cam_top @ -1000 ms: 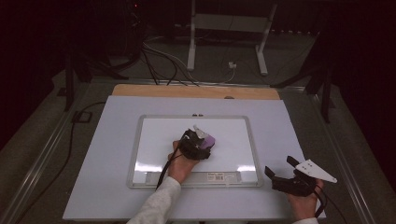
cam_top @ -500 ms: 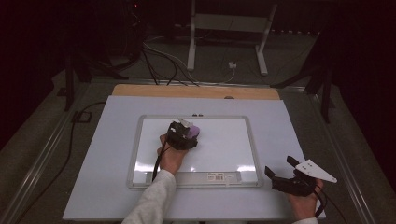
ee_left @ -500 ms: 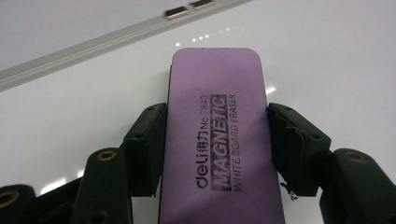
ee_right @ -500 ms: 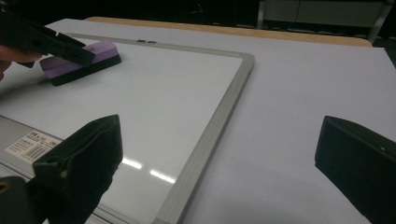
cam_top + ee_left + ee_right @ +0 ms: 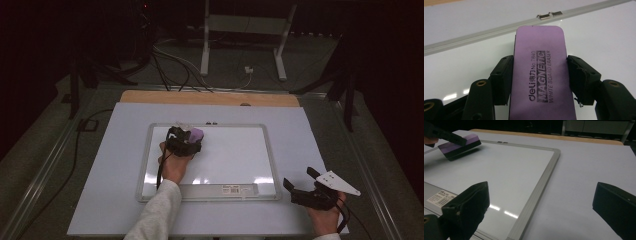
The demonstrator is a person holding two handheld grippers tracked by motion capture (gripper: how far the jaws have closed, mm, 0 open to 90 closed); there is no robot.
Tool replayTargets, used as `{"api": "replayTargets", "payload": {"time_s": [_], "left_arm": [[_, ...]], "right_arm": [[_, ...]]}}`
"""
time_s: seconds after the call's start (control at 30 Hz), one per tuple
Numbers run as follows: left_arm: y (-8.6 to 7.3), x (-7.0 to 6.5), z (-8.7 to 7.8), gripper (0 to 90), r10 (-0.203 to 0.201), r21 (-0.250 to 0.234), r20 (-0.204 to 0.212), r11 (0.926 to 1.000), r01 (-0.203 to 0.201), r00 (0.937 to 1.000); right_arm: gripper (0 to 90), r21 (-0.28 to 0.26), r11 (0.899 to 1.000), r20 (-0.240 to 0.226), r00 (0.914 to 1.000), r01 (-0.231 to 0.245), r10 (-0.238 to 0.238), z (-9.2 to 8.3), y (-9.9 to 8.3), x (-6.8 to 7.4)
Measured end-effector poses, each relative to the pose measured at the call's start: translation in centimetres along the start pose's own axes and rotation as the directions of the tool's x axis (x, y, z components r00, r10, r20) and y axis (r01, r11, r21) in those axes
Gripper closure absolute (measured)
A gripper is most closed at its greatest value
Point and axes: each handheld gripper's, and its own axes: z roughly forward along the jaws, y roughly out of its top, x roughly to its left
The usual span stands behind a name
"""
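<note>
Eraser (image 5: 540, 75), purple, with black print on its top face, sits clamped between the two black jaws of the left gripper (image 5: 540, 77); each jaw presses on one long side of it, and its rounded front end sticks out past them. In the left gripper view that front end lies just short of the whiteboard's (image 5: 604, 50) grey far frame rail, near a small metal clip (image 5: 549, 15) fixed on that rail. From above, the eraser (image 5: 195, 134) rests on the white surface in the far left part of the whiteboard (image 5: 240, 155), close to its far edge, with the left gripper (image 5: 187, 140) over it and the person's left hand (image 5: 174, 165) and pale sleeve (image 5: 155, 212) reaching in from the near edge of the counter (image 5: 110, 175). The right gripper view shows the eraser (image 5: 461, 145) flat on the board with its dark underside down.

The right gripper (image 5: 302, 186) has its jaws spread wide with nothing between them. It hangs over the near right corner of the counter, just outside the whiteboard's near right corner, held by the right hand (image 5: 325, 217), with a grey three-cornered plate (image 5: 337, 182) on top. A barcode label (image 5: 235, 189) lies on the whiteboard's near frame rail. The whiteboard lies in the middle of the white counter, and a wooden strip (image 5: 210, 98) runs along the counter's far edge.
</note>
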Motion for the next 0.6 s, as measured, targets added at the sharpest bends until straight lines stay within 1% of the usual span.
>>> {"api": "replayTargets", "payload": {"time_s": [0.2,0.4,0.43,0.5,0.6], "left_arm": [[-0.1,0.9,-0.7,41.9,-0.004,-0.007,-0.018,1.0,0.004,0.9998],[-0.5,2.1,-1.3,41.9,-0.025,-0.015,-0.038,0.9996,0.024,0.999],[-0.6,2.4,-1.4,41.9,-0.033,-0.017,-0.046,0.9993,0.032,0.9984],[-0.8,2.8,-1.6,41.9,-0.035,-0.014,-0.054,0.9993,0.035,0.9979],[-1.4,3.5,-1.8,41.8,-0.042,-0.007,-0.076,0.9991,0.041,0.9962]], "right_arm": [[1.1,-0.003,1.0,0.003,1.0,-0.002,0.002,-0.1,0.0,-0.1],[1.1,-0.002,1.0,0.002,1.0,0.0,0.0,-0.1,0.0,0.0],[1.1,-0.001,1.0,0.003,1.0,-0.002,0.002,-0.1,0.0,0.0],[1.1,-0.001,1.0,0.004,1.0,-0.003,0.003,-0.1,0.0,-0.1],[1.1,0.0,1.0,0.001,1.0,-0.002,0.002,-0.1,0.0,0.0]]}}
